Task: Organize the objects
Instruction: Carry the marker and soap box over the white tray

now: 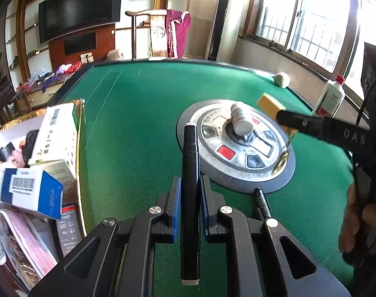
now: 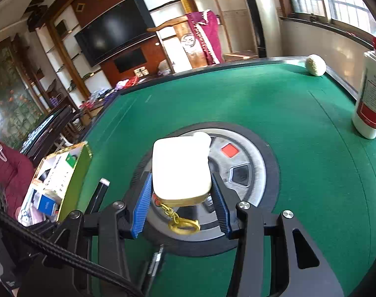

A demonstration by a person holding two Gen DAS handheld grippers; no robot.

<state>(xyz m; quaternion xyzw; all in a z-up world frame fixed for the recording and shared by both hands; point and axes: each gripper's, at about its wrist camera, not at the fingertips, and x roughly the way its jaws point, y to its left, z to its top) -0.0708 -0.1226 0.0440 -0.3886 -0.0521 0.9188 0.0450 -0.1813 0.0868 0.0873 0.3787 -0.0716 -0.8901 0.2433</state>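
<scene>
Left wrist view: our left gripper (image 1: 190, 212) pinches a black marker (image 1: 190, 173), its long axis running straight ahead along the fingers, pale tip forward; its rear end is cut off by the gripper body. Just right lies a second pen (image 1: 262, 201), partly hidden. Our right gripper (image 2: 181, 198) clamps a cream case (image 2: 180, 168), its face overexposed, gold chain (image 2: 180, 222) dangling. Left of us sits a box (image 1: 78, 133) of cartons.
</scene>
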